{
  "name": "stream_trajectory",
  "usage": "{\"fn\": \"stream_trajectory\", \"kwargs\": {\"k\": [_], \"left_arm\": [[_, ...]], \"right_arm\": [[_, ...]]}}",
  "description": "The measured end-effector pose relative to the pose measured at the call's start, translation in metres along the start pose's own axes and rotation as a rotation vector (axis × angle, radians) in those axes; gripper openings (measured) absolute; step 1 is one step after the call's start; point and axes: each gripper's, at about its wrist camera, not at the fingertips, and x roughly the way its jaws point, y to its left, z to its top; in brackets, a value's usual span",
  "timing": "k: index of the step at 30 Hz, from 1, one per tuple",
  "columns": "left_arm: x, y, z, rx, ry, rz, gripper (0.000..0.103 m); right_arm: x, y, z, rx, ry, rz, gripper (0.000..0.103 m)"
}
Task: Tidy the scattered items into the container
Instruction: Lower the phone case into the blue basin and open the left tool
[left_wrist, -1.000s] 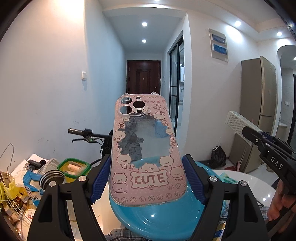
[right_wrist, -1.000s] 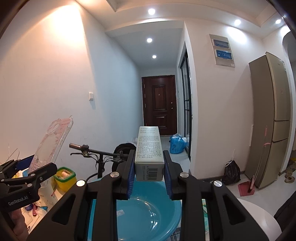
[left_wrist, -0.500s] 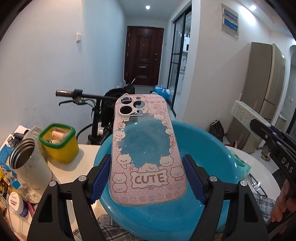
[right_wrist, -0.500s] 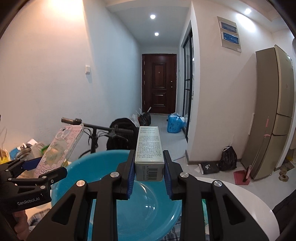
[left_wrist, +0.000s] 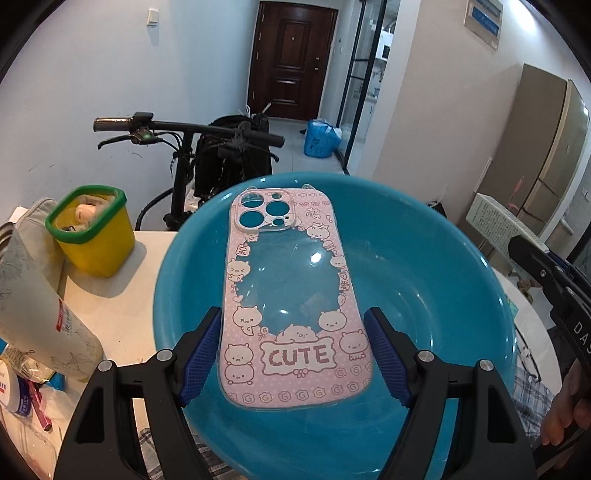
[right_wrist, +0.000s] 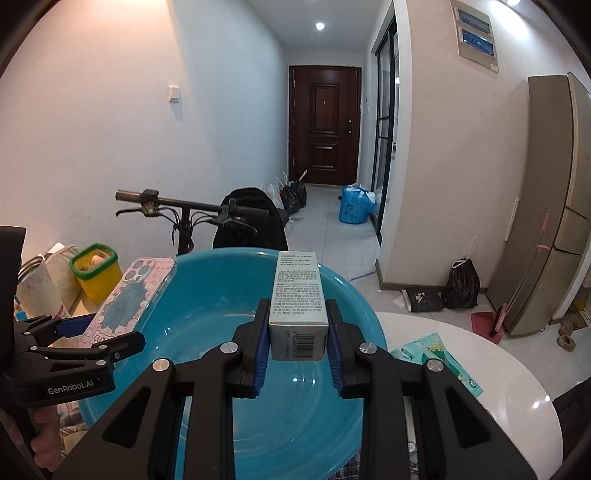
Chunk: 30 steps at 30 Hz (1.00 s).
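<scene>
You are holding a pink phone case (left_wrist: 295, 306) flat above the blue basin (left_wrist: 424, 266); its clear middle is showing the basin through it, its camera cut-outs are pointing to the far side, and the word CUTE is sitting at its near end. You are also holding a small grey-white printed box (right_wrist: 298, 302) over the basin's right half, lying lengthwise with its barcode end facing you. The round, deep basin is sitting on the desk (right_wrist: 498, 369), near you, with nothing lying inside it.
</scene>
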Motion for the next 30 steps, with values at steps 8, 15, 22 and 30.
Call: {"fn": "stream_trajectory", "kwargs": {"k": [8,15,22,30], "left_arm": [[0.016,-0.011,-0.007,0.031,0.068,-0.016,0.079],[0.024,-0.018,-0.012,0.062,0.096,-0.002,0.079],[0.024,-0.018,-0.012,0.068,0.092,-0.012,0.079],[0.017,-0.021,-0.009,0.086,0.059,0.005,0.079]], "right_arm": [[0.018,-0.006,-0.006,0.040,0.063,0.046,0.026],[0.022,-0.009,-0.007,0.053,0.079,0.057,0.026],[0.024,-0.007,-0.006,0.053,0.087,0.061,0.026],[0.024,-0.006,-0.006,0.047,0.088,0.064,0.026]]}}
